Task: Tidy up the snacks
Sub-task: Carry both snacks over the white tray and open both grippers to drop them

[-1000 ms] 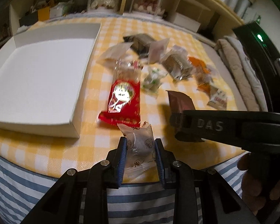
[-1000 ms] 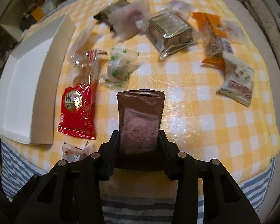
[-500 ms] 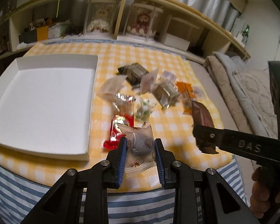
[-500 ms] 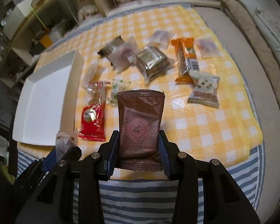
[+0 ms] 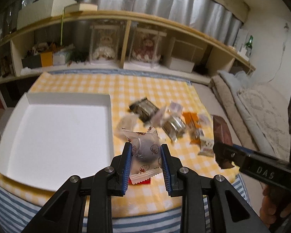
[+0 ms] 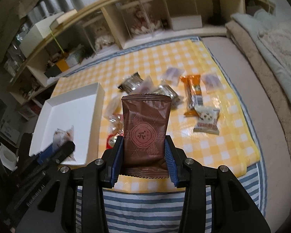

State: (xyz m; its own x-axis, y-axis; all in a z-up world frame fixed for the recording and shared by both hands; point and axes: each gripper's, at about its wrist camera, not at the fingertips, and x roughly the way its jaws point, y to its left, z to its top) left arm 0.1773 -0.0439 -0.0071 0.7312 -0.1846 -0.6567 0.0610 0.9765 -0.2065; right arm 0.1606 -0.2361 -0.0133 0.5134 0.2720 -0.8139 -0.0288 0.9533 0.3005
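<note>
My left gripper is shut on a clear strawberry-print snack packet, held above the table's near edge, right of the white tray. My right gripper is shut on a brown foil snack packet, held upright above the table's front edge. In the left wrist view the brown packet shows at right in the right gripper. In the right wrist view the left gripper and its packet show over the white tray.
Several wrapped snacks lie on the yellow checked cloth: an orange bar, a white cookie packet, dark and silver packets, a red packet. Shelving runs behind. Folded blankets lie right.
Both grippers have risen and drawn back from the table with their packets, so the view now takes in the shelves. The left gripper has moved toward the tray.
</note>
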